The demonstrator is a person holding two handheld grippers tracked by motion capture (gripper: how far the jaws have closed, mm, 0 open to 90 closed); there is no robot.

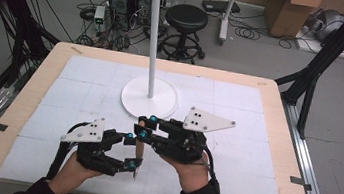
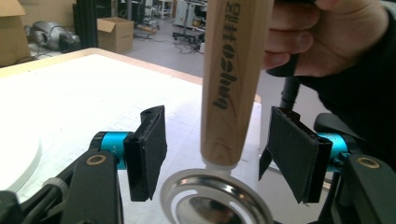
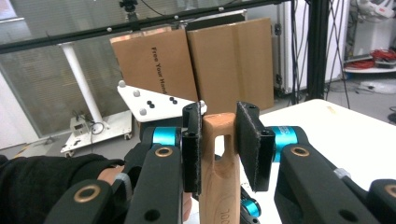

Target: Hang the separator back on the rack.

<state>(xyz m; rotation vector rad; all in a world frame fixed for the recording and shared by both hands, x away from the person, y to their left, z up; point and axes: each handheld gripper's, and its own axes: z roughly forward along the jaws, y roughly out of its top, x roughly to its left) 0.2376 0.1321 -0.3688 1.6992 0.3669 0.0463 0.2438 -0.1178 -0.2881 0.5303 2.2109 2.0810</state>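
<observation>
A wooden table topped with white mats stands on a grey floor, with cables and a black stool behind and boxes at right. Left tongs gape wide, holding nothing, on either side of the tool. It has a pale wooden handle with dark lettering and a metal ring end, perhaps a strainer. Right tongs clamp its slotted upper end, holding it upright above the table's near middle, before the white stand.

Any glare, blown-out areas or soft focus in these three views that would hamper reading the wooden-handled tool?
Left gripper view: the table is blown out to near white, while the wooden handle and its print stay sharp. Right gripper view: the handle and pads are crisp, the background slightly soft. High view: even lighting, low detail, the handle small.
</observation>
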